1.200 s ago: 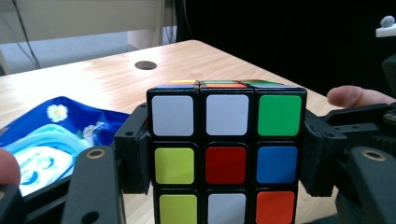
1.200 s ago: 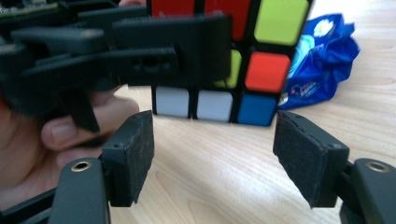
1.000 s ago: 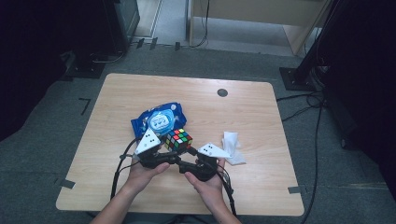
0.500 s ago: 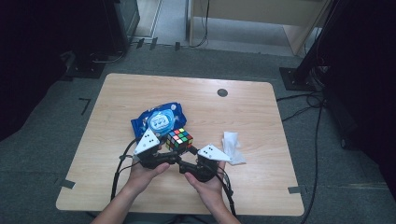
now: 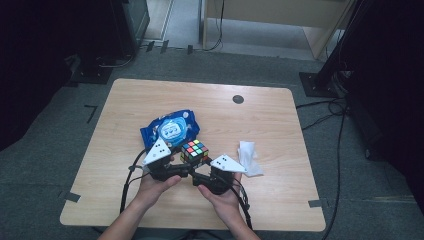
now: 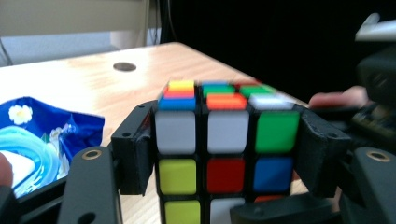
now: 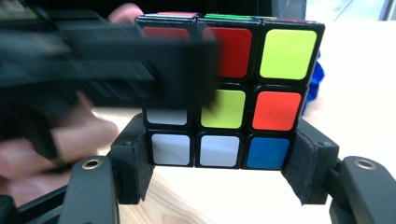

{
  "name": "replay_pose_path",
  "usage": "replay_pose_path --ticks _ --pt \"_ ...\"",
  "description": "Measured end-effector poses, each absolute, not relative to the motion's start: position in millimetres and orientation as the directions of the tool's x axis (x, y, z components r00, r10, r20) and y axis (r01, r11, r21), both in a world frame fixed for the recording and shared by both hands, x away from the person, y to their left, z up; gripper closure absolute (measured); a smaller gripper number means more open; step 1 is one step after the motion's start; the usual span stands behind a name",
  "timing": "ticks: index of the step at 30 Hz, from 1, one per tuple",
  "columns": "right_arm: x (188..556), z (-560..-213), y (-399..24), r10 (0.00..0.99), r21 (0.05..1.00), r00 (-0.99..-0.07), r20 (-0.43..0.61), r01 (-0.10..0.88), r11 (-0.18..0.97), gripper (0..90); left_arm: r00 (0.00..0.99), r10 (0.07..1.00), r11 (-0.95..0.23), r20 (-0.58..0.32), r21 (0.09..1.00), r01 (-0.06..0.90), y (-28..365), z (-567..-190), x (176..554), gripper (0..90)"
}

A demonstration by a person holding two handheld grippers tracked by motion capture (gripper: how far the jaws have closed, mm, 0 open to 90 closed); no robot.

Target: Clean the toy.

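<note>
I have the scrambled multicoloured plastic puzzle cube (image 5: 195, 151) just below the middle of the high view, on the light wooden table (image 5: 260, 125), with both tools meeting at it from the lower edge of the frame. The right gripper (image 7: 219, 161) holds the cube's bottom layer: in the right gripper view its black padded jaws stand either side of the lowest row of stickers and press on it. The left gripper (image 6: 224, 149) comes in from the cube's left in the high view. Its jaws have just been opening, and in the left gripper view they now bracket the middle and upper rows, close to the sides or just touching; I judge that grip slack. The cube has no long axis, so what matters is the layer split: right low, left high. Beyond the cube, toward upper left, lies a blue plastic wipes packet (image 5: 170, 127); a crumpled white tissue (image 5: 249, 157) lies at its right.
</note>
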State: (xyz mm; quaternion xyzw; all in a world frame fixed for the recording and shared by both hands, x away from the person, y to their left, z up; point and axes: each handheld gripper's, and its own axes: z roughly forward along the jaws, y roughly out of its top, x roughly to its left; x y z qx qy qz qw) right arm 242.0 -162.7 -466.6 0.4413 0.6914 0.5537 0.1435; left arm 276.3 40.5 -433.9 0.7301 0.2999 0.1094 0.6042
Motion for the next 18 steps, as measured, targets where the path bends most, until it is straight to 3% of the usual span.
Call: replay_pose_path --ticks 6,10,14,18 --pt "251 -468 -180 0.772 0.869 -0.565 0.291 0.493 0.033 34.6 0.794 0.6 -0.108 -0.1 0.973 0.205 63 -425 278 23.2" --pt "256 -460 -197 0.769 0.86 -0.567 0.296 0.508 0.043 34.6 0.79 0.612 -0.232 0.04 0.964 0.13 68 -434 280 22.6" --pt "257 -448 -210 0.739 0.847 -0.603 0.3 0.525 0.085 34.5 0.803 0.571 -0.345 0.168 0.937 0.049 60 -446 275 23.0" --pt "256 -436 -215 0.705 0.83 -0.641 0.304 0.541 0.135 34.6 0.789 0.499 -0.5 0.358 0.863 -0.075 42 -456 263 24.3"
